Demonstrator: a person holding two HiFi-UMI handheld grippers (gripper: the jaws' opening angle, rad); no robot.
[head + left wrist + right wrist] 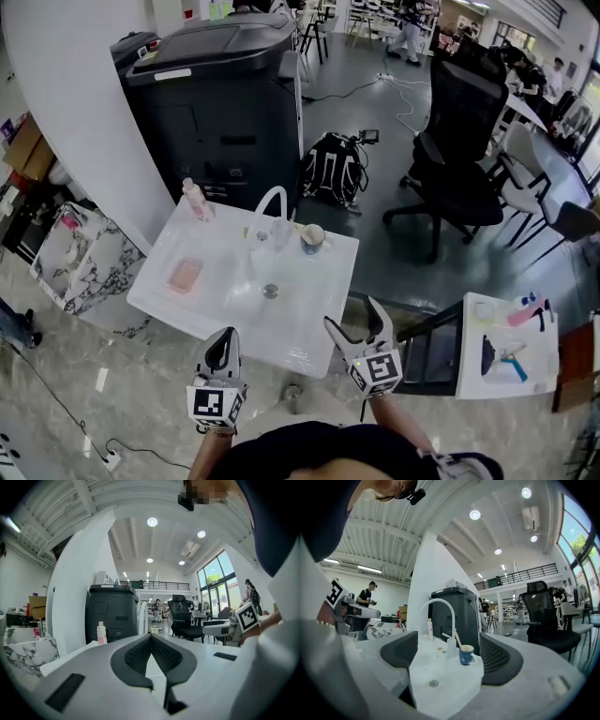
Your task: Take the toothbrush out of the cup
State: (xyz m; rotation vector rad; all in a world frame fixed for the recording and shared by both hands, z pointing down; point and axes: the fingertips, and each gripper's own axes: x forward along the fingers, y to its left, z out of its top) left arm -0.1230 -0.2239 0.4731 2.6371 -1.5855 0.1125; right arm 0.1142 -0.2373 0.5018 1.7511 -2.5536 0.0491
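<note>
A small blue cup stands on the white sink top near its back right corner, right of the faucet. A pale toothbrush leans out of the cup toward the faucet. My right gripper hovers open at the sink's near right edge, well short of the cup, which shows between its jaws in the right gripper view. My left gripper is shut and empty at the near edge, its pads meeting at the tips.
A white arched faucet rises at the back of the sink, with a drain in front. A pink bottle and a pink pad sit on the left. A black cabinet stands behind, an office chair to the right.
</note>
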